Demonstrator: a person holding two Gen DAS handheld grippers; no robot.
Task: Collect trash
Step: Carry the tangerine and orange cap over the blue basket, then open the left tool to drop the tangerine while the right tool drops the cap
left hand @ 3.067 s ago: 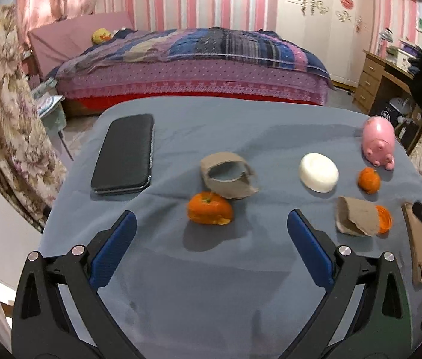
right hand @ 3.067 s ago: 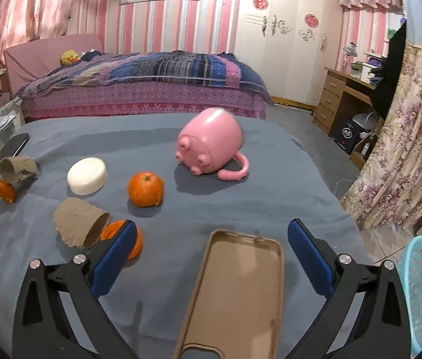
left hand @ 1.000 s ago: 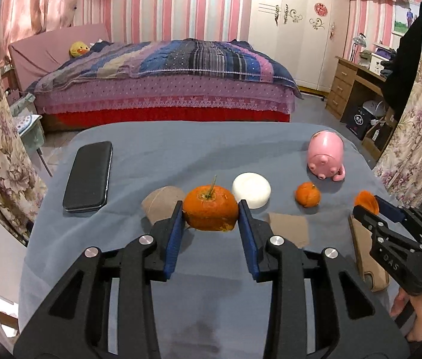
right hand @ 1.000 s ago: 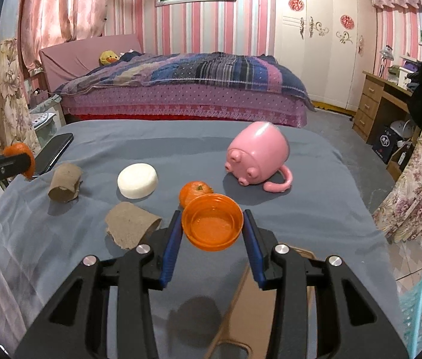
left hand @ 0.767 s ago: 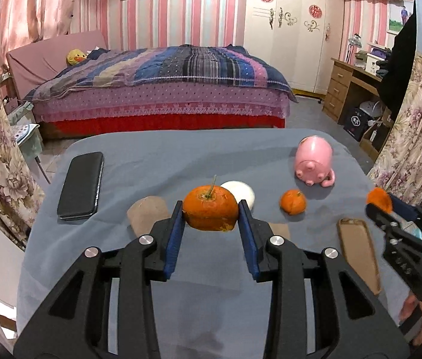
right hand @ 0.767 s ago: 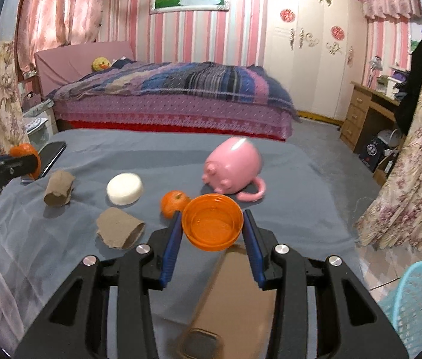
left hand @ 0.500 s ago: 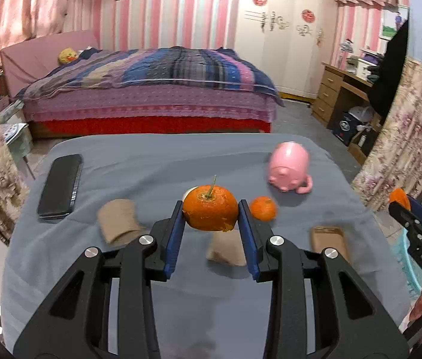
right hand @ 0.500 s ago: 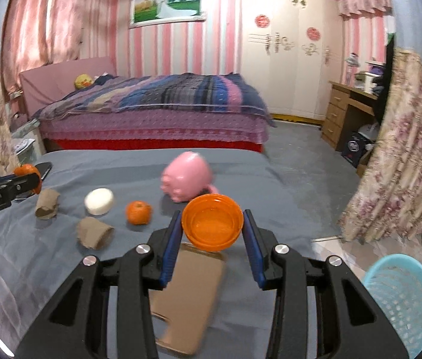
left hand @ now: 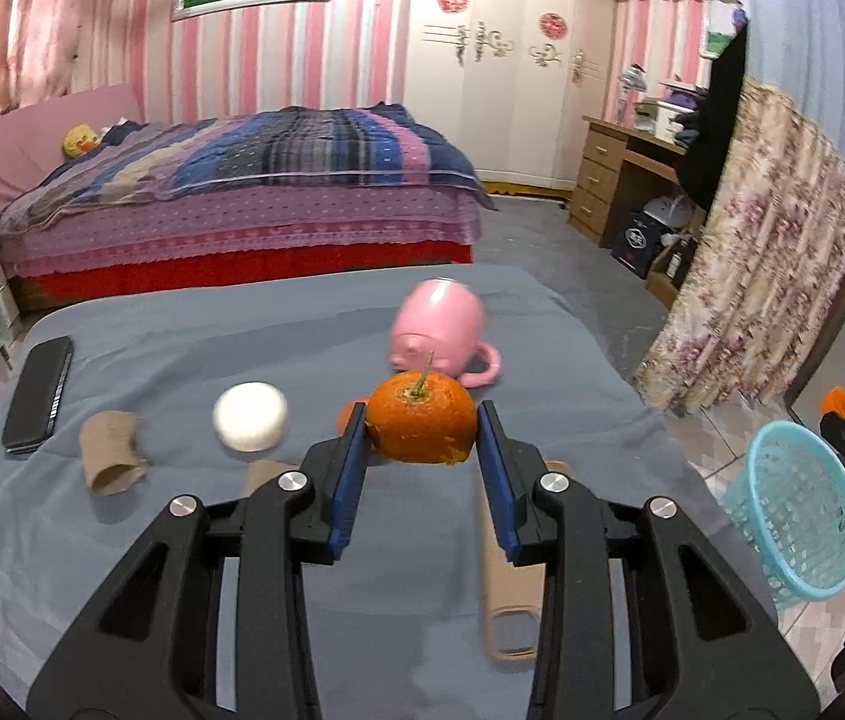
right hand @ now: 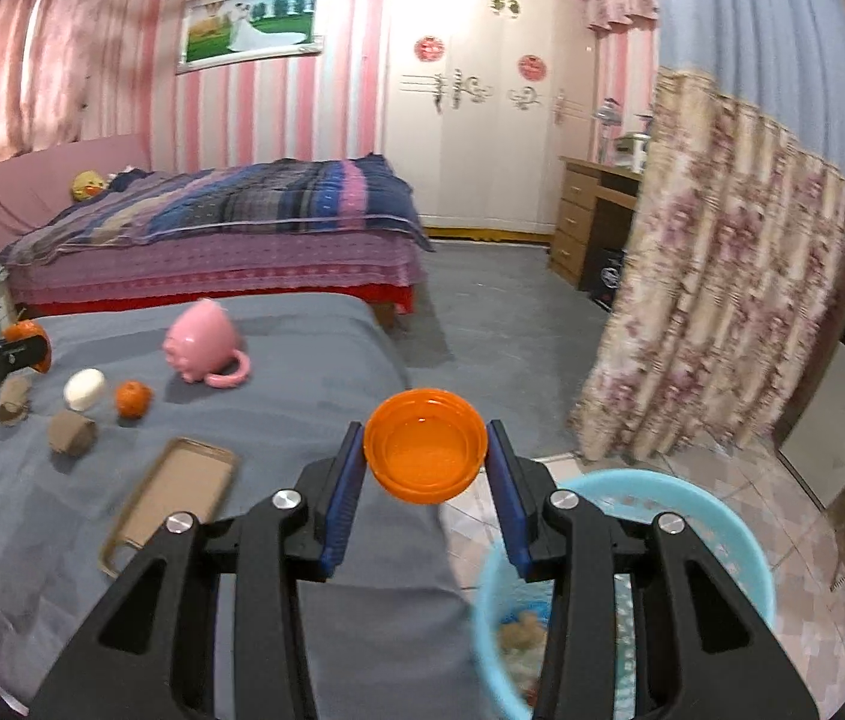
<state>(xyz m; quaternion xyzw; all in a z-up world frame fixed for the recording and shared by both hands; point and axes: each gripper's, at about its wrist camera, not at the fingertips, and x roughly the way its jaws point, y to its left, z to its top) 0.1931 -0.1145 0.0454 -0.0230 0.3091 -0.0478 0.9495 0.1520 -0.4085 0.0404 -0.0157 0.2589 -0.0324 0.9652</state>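
Observation:
My left gripper (left hand: 421,429) is shut on an orange peel with a stem (left hand: 421,425), held above the grey table (left hand: 182,336). My right gripper (right hand: 426,453) is shut on an orange cap (right hand: 426,445), near the table's right edge and just above the light blue basket (right hand: 746,546) on the floor. In the left wrist view the basket (left hand: 794,516) stands at the right, with the right gripper (left hand: 842,411) above it. Two cardboard tubes (left hand: 110,450) (right hand: 71,432) and a whole small orange (right hand: 133,399) lie on the table.
A pink pig mug (left hand: 443,330), a white round soap (left hand: 251,417), a black phone (left hand: 38,393) and a brown phone case (right hand: 173,489) lie on the table. A bed (left hand: 242,198) stands behind, a flowered curtain (right hand: 710,276) to the right. Something brown lies inside the basket.
Both grippers have swung to the right with their loads. The right one has left the table's middle and now hangs at its right edge over the basket.

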